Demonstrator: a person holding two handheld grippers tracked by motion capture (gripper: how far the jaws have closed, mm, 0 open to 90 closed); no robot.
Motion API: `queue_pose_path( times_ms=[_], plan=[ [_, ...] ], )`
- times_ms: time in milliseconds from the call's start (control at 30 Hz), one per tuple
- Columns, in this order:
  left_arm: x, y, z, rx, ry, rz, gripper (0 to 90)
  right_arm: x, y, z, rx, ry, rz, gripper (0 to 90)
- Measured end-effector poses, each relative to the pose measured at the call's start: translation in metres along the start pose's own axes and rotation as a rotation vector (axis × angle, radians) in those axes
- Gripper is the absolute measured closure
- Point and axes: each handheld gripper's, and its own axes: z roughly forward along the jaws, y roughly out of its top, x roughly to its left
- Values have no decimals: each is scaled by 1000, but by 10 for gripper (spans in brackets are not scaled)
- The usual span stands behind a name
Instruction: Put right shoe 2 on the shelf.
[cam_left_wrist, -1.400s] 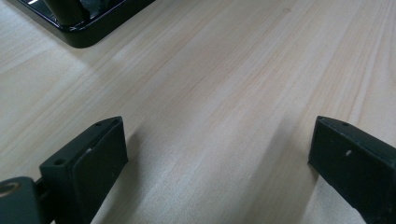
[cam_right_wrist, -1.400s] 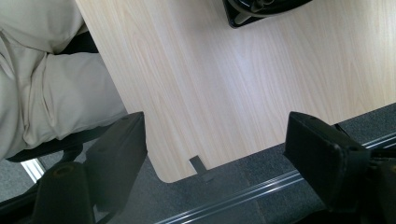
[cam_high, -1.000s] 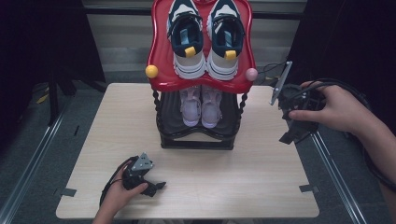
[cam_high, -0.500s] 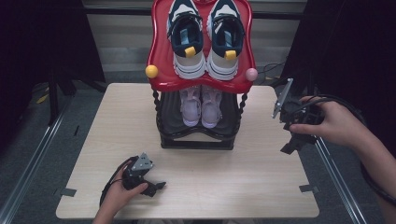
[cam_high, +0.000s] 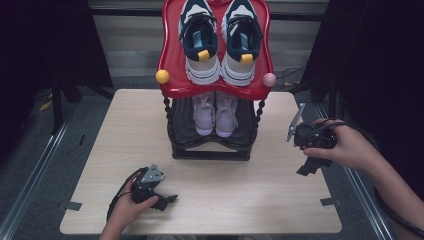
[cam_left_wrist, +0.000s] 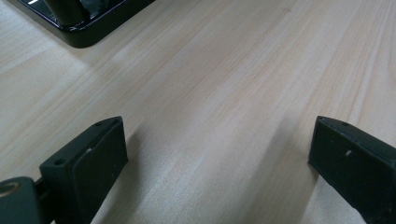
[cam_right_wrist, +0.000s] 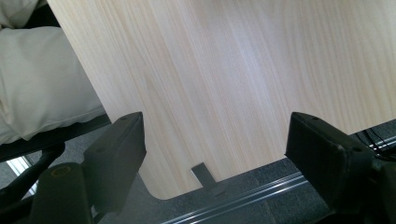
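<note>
Resting at the lower left of the pale wooden counter (cam_high: 240, 200), the left gripper (cam_high: 169, 201) kept its jaws released over bare wood. At the right edge, the right gripper (cam_high: 306, 169) hovered, jaws spread wide and empty. A red-topped black shoe rack (cam_high: 175, 75) stood at upper centre, well apart from both.

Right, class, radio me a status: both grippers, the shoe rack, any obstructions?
Left gripper open, low over table. Right gripper open, empty, at table's right edge. Shoe rack loaded, untouched. Nothing between grippers and rack.

Rack (cam_high: 210, 150) mid-table (cam_high: 250, 200); grippers (cam_high: 162, 200) flank it
</note>
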Motion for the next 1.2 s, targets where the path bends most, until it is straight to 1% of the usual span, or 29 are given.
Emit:
queue_pose_path(
  times_ms=[133, 167, 233, 300, 333, 433, 533, 567, 600, 700, 767, 833, 867, 900, 933, 967, 1067, 1100, 1133, 1167, 1200],
  plan=[
    [0, 0, 0, -3, 2, -1, 38, 2, 0, 13, 4, 6, -2, 192],
    [0, 0, 0, -3, 2, -1, 39, 2, 0, 15, 7, 4, -11, 193],
    [0, 0, 0, -4, 3, 0, 39, 3, 0, 22, 0, 10, -2, 192],
    [0, 0, 0, -4, 3, 0, 38, 2, -1, 27, 4, 8, -12, 191],
    [0, 0, 0, -4, 3, 0, 38, 3, -1, 31, 2, 14, -6, 190],
    [0, 0, 0, -4, 2, -1, 39, 5, -1, 39, 1, 8, -11, 190],
    [0, 0, 0, -4, 3, -1, 39, 8, -1, 48, 2, 22, -5, 189],
    [0, 0, 0, -4, 3, -1, 38, 8, -2, 50, 1, 17, -25, 189],
    [0, 0, 0, -4, 3, 0, 38, 9, -1, 54, 1, 22, -18, 189],
    [0, 0, 0, -4, 2, -3, 39, 11, -1, 63, -2, 22, -34, 189],
    [0, 0, 0, 2, 1, 5, 38, 12, -2, 69, -9, 29, -21, 186],
    [0, 0, 0, 2, 1, 5, 38, 13, -3, 76, -12, 25, -13, 188],
    [0, 0, 0, 2, 1, 5, 39, 14, -3, 79, -9, 33, -4, 187],
    [0, 0, 0, 2, 1, 5, 38, 14, -4, 82, -14, 33, -7, 187],
    [0, 0, 0, 2, 1, 5, 38, 15, -4, 85, -11, 34, 5, 187],
    [0, 0, 0, 2, 1, 5, 38, 16, -5, 89, -5, 26, 5, 188],
    [0, 0, 0, 2, 1, 5, 38, 16, -8, 98, -1, 20, -5, 188],
    [0, 0, 0, 2, 1, 5, 38, 16, -9, 101, 0, 25, 2, 186],
    [0, 0, 0, 2, 1, 5, 38, 16, -9, 103, -9, 29, -7, 184],
    [0, 0, 0, 2, 1, 5, 39, 18, -10, 105, -11, 46, 20, 184],
    [0, 0, 0, 2, 1, 5, 38, 18, -11, 107, -8, 35, 16, 183]
  ],
)
